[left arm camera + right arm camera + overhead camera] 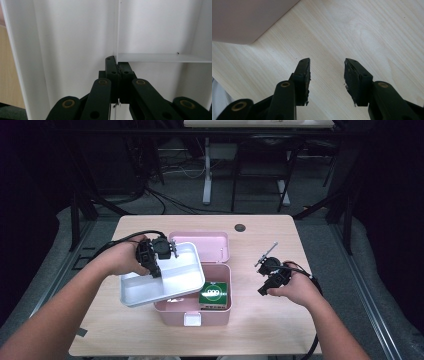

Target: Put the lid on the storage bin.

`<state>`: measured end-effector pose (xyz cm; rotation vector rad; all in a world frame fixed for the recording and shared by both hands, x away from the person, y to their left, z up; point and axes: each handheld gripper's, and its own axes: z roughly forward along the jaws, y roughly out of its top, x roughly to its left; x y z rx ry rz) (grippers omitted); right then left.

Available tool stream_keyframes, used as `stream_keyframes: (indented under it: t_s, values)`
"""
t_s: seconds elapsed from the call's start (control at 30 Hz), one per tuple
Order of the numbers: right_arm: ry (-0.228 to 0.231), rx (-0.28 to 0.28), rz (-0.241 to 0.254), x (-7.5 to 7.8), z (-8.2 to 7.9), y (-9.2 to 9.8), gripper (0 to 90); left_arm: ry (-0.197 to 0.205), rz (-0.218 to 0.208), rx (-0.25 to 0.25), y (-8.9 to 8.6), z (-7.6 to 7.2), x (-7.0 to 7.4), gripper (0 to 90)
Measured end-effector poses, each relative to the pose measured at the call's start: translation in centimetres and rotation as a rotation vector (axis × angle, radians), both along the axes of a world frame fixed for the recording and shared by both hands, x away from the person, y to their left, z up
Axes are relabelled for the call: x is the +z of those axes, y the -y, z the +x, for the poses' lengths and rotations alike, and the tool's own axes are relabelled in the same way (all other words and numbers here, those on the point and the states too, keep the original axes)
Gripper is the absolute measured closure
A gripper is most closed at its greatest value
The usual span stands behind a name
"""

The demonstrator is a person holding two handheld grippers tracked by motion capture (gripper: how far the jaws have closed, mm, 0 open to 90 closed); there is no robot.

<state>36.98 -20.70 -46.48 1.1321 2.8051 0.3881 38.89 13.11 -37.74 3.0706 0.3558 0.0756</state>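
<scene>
The tabletop [260, 330] carries a pink box [216, 312] with its lid [210, 245] folded open at the far side. A white tray [182, 275] hangs over the left part of the box, tilted, with its left end out over the tabletop. It looks like the tray is being lifted out of the box. Inside the box, at the right, sits a small green pack [214, 294].

The next move probably calls for carrying the tray well away from the box and setting it flat on the bare tabletop at the left. The tray must stay level so it does not bump the box.

The left tongs [156, 269] are pressed together on a thin wall inside the white tray [75, 37], pinching it tight. The left gripper view shows the two black jaws closed on that wall [117, 30].

The right tongs [264, 287] rest low at the right of the box. They are spread partway and hold nothing; bare tabletop [367, 32] shows between them.
</scene>
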Motion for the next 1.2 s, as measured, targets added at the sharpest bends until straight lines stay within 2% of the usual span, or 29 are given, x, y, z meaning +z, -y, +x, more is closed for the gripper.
stream_keyframes:
  t_s: [0.1,0.23,0.33,0.37,0.4,0.43,0.67,0.77,0.93,1.2]
  values:
    - [0.007,-0.005,0.003,0.0,0.1,0.1,56.2,-0.006,0.013,-0.035,0.9,-0.1,-0.1,89.0]
    - [0.015,-0.014,0.019,0.0,0.0,0.2,56.2,-0.007,0.009,-0.072,2.3,-0.2,-0.6,89.0]
    - [0.006,-0.008,0.005,0.1,0.0,0.3,56.2,-0.009,-0.003,-0.096,3.2,-0.4,-0.8,89.1]
    - [0.020,-0.012,0.013,0.0,0.0,0.4,56.2,-0.008,-0.010,-0.100,3.5,-0.5,-0.9,89.1]
    - [0.007,-0.011,0.006,0.1,0.0,0.4,56.2,-0.010,-0.002,-0.110,3.8,-0.5,-0.9,89.1]
    - [0.018,-0.014,0.014,0.0,-0.1,0.4,56.2,-0.003,-0.002,-0.120,4.1,-0.6,-1.0,89.1]
    - [0.018,-0.012,0.016,-0.1,-0.1,0.4,56.2,-0.001,-0.006,-0.160,5.3,-0.8,-1.3,89.0]
    - [0.006,-0.011,0.010,-0.1,0.0,0.3,56.2,0.006,0.009,-0.187,5.8,-1.0,-1.5,89.1]
    - [0.005,-0.016,0.013,-0.2,-0.1,0.3,56.2,0.012,0.001,-0.200,6.3,-1.1,-1.9,89.0]
    - [0.003,-0.012,0.010,-0.2,0.0,0.2,56.2,-0.006,0.001,-0.213,7.2,-1.2,-2.8,89.0]
